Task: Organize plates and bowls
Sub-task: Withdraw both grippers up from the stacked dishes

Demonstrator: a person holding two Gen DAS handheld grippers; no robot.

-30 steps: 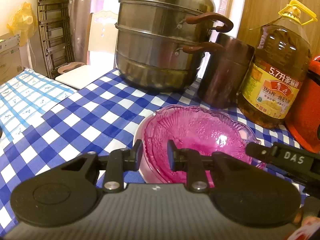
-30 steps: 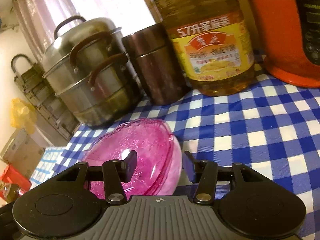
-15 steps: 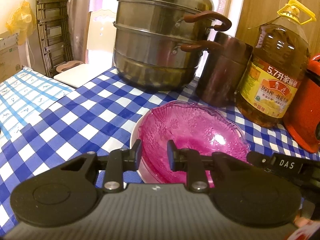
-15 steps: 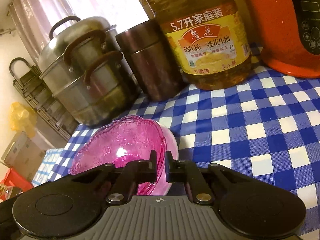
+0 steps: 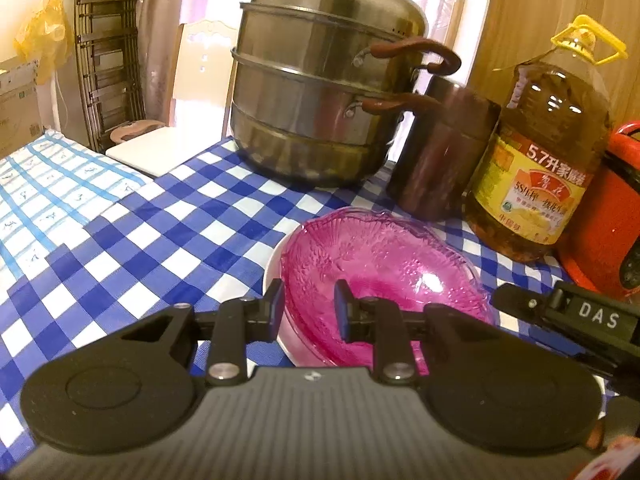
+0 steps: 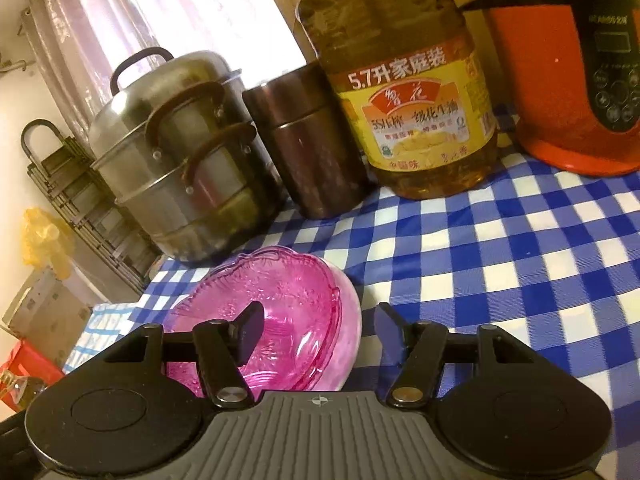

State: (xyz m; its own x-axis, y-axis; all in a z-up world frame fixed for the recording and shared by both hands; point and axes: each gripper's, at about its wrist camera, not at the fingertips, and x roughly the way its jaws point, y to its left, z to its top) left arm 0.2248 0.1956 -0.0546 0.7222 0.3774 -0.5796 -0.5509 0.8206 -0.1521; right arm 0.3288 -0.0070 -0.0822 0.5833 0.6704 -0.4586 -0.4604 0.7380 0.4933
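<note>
Bowls sit nested on the blue-checked surface [image 5: 132,240]: a pink glass bowl [image 5: 380,264] rests inside a white bowl [image 5: 274,272], whose rim shows only along the pink one's outer edge. The left claw [image 5: 308,306] has its fingers a small way apart, one on each side of the near rim of the stacked bowls; whether they touch it I cannot tell. The right claw [image 6: 318,330] is spread wide, its left finger over the pink bowl's inside and its right finger beyond the white bowl's edge, above the cloth, gripping nothing. In the left view the right claw's dark arm, marked DAS, reaches in from 3 o'clock beside the bowls. Past the bowls, toward 12 o'clock, stands a tall steel steamer pot [image 5: 324,92] with brown handles; just beside it at 1 o'clock is a dark brown metal canister [image 5: 440,152], then a big yellow-labelled oil bottle [image 5: 544,152], and at 3 o'clock an orange cooker [image 6: 568,68]. A pale blue cloth [image 5: 44,184] lies at 9 o'clock.
</note>
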